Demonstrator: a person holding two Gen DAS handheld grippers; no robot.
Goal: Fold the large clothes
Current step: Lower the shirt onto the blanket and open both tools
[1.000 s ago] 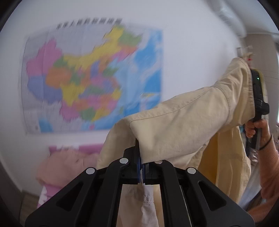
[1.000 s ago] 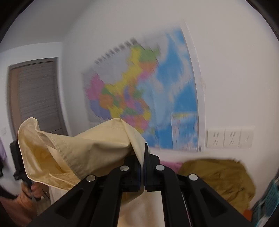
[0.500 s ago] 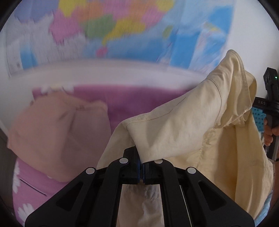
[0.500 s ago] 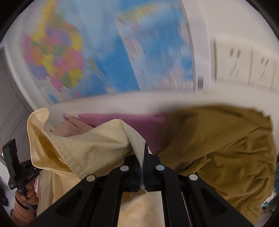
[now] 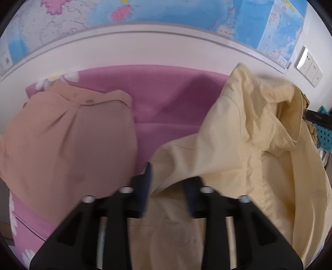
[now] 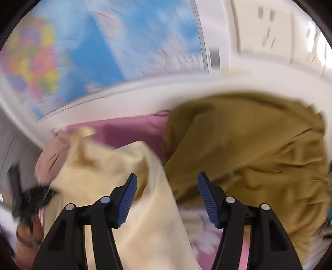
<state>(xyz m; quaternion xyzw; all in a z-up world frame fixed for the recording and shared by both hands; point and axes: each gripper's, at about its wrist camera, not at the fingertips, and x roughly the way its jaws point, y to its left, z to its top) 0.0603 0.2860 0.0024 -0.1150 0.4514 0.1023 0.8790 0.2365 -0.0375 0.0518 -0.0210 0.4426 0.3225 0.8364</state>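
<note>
A pale yellow shirt (image 5: 249, 157) drapes over the pink bed (image 5: 170, 108), lying loose between and over the fingers of my left gripper (image 5: 168, 187), whose jaws stand apart. In the right wrist view the same yellow shirt (image 6: 116, 187) falls across the left finger of my right gripper (image 6: 167, 197), which is wide open with its blue pads (image 6: 128, 197) bare. The other gripper shows blurred at the left edge (image 6: 22, 197).
A peach-brown garment (image 5: 68, 145) lies on the bed at the left. An olive-brown garment (image 6: 249, 155) lies heaped at the right. A map (image 5: 166, 12) and wall sockets (image 5: 309, 66) are on the wall behind. A teal basket (image 5: 323, 135) stands at the far right.
Both grippers swung down from the wall toward the bed and opened. The yellow shirt, held up pinched in both before, has dropped onto the bed.
</note>
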